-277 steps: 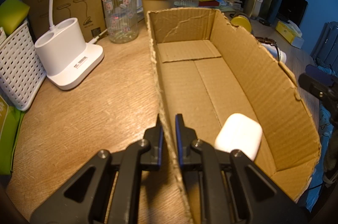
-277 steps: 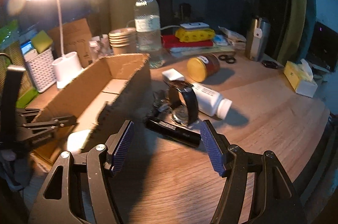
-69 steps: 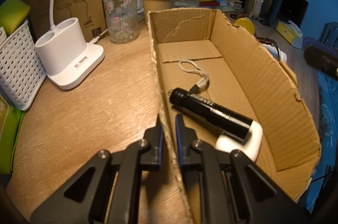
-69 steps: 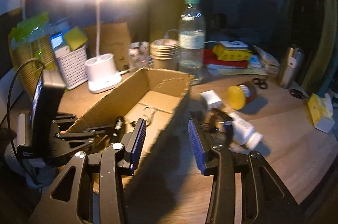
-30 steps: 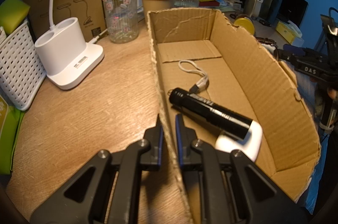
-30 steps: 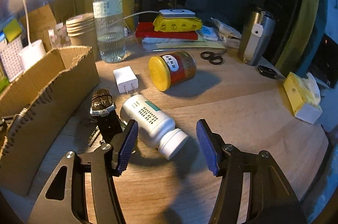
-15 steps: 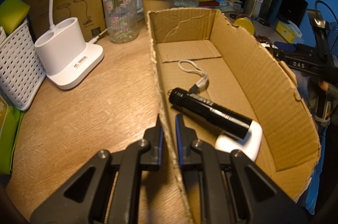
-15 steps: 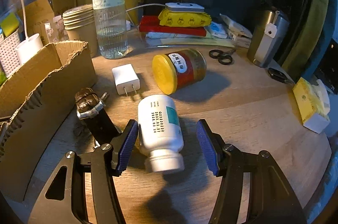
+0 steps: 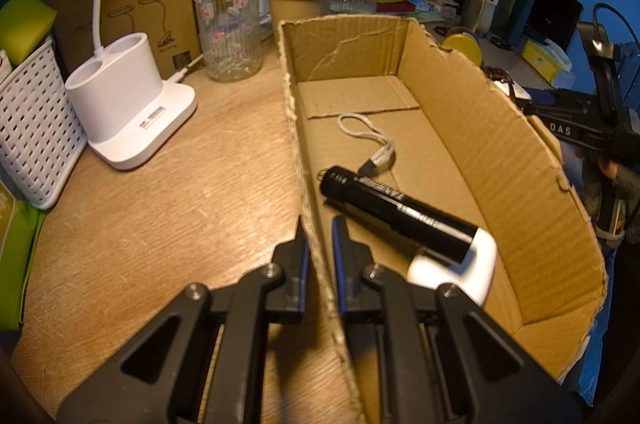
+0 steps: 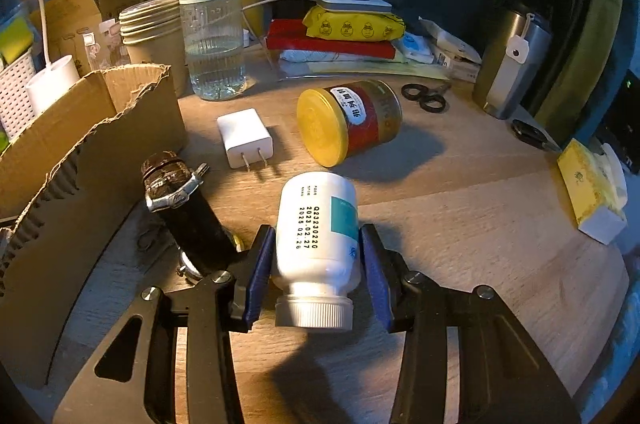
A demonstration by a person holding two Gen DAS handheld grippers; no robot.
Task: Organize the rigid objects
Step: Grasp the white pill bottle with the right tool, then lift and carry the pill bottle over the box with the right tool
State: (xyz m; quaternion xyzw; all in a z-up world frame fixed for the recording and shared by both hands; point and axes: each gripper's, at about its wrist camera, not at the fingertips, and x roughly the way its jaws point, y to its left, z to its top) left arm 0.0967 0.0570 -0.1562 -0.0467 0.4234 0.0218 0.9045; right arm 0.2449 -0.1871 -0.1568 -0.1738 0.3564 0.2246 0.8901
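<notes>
jaws of my right gripper have just been closing, and the blue pads now sit against both sides of the white pill bottle, which lies on the wooden desk with its ribbed cap toward me. just left of those jaws a wristwatch stands on edge; beyond them lie a white charger plug and a yellow-lidded jar on its side. my left gripper is nearly pressed together, pinching the near left wall of the cardboard box. right of those jaws, inside the box, a black flashlight rests with one end on a white earbud case.
</notes>
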